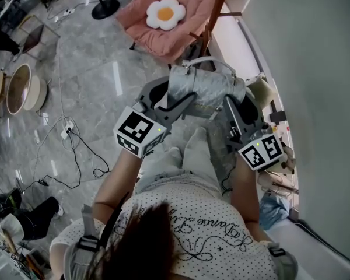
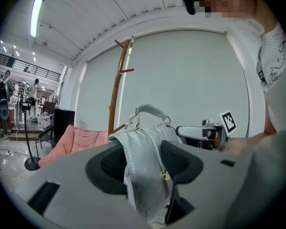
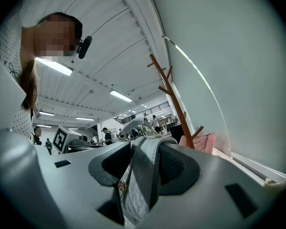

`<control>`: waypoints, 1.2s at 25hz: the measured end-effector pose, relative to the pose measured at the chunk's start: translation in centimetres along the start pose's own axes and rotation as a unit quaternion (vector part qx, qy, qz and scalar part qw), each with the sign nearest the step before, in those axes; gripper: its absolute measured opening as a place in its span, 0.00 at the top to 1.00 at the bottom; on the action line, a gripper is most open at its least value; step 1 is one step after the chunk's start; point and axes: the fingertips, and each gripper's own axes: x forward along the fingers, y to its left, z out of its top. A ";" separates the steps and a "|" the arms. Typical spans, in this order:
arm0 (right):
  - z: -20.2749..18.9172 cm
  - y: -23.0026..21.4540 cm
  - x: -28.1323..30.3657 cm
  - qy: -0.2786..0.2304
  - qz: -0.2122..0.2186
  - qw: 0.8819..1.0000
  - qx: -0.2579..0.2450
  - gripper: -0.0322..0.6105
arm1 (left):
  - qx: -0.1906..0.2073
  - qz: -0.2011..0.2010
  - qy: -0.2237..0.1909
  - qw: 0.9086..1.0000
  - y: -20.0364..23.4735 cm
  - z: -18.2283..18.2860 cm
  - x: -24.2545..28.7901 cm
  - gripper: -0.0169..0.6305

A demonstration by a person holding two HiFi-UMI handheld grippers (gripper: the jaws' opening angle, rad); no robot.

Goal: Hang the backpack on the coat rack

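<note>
Fingers (image 2: 181,162) of the left gripper (image 2: 143,163) are clamping a fold of the grey backpack (image 2: 144,149), standing fairly wide apart because of the thick fabric between them. In the head view, the left gripper (image 1: 174,102) is gripping the bag's left side. The backpack (image 1: 204,86) is hanging between both tools, clear of the floor (image 1: 93,80), with its top handle (image 1: 204,61) standing free above it. The right gripper (image 1: 236,112) is gripping the opposite side. Its fingers (image 3: 178,163) are pressing on a strap section of the bag, at a somewhat narrower opening.

The coat rack (image 1: 214,13) is standing close ahead, beside the pink chair (image 1: 181,34) and against the wall.

Progress assessment: pickup and carry appear done. Hanging is not yet done, as no part of the bag is touching a hook (image 2: 127,71). Remaining steps are probably raising the bag, looping the handle over a hook, and releasing both grips.
</note>
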 end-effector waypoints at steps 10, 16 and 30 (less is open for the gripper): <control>1.2 -5.9 3.6 0.015 0.041 0.999 0.006 0.67 | -0.011 0.031 -0.001 0.999 2.9 1.0 5.4 0.64; 2.9 -12.7 6.9 0.017 0.080 0.997 -0.003 0.67 | -0.008 0.067 -0.009 0.998 5.6 2.2 11.8 0.64; 3.4 -17.1 10.7 0.038 0.113 0.993 0.018 0.67 | -0.026 0.102 0.007 0.994 8.8 2.8 15.6 0.64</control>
